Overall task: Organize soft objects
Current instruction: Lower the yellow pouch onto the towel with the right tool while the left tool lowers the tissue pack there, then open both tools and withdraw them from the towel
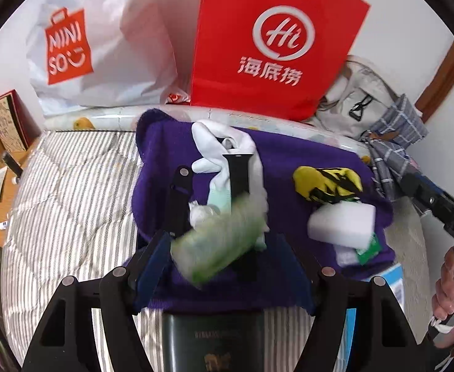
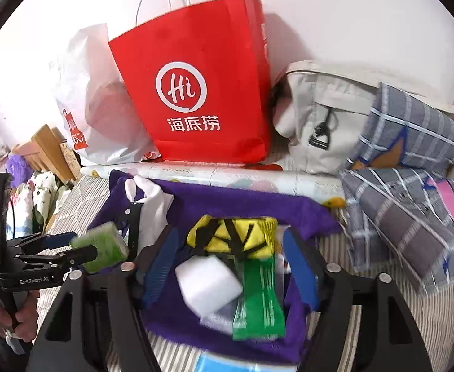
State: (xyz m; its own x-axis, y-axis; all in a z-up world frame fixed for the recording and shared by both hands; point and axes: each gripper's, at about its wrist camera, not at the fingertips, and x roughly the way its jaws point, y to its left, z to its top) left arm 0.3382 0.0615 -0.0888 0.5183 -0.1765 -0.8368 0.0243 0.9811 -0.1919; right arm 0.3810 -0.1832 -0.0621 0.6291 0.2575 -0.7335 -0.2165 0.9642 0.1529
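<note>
A purple cloth (image 1: 292, 161) (image 2: 227, 204) is spread on the striped bed. On it lie white fabric pieces (image 1: 223, 145), a yellow-and-black soft item (image 1: 326, 183) (image 2: 233, 235), a white foam block (image 1: 341, 223) (image 2: 208, 282) and a green packet (image 2: 257, 300). My left gripper (image 1: 223, 245) (image 2: 85, 249) is open. A blurred green sponge (image 1: 217, 241) (image 2: 101, 245) sits between its blue pads without touching them. My right gripper (image 2: 230, 238) is open above the foam block and green packet, pads clear of both.
A red paper bag (image 1: 276, 40) (image 2: 196, 93) and a white plastic bag (image 1: 103, 49) stand against the wall. A grey backpack (image 2: 323, 117) and plaid bedding (image 2: 412, 210) fill the right. A dark green booklet (image 1: 214, 334) lies near me. Black straps (image 1: 239, 170) rest on the white fabric.
</note>
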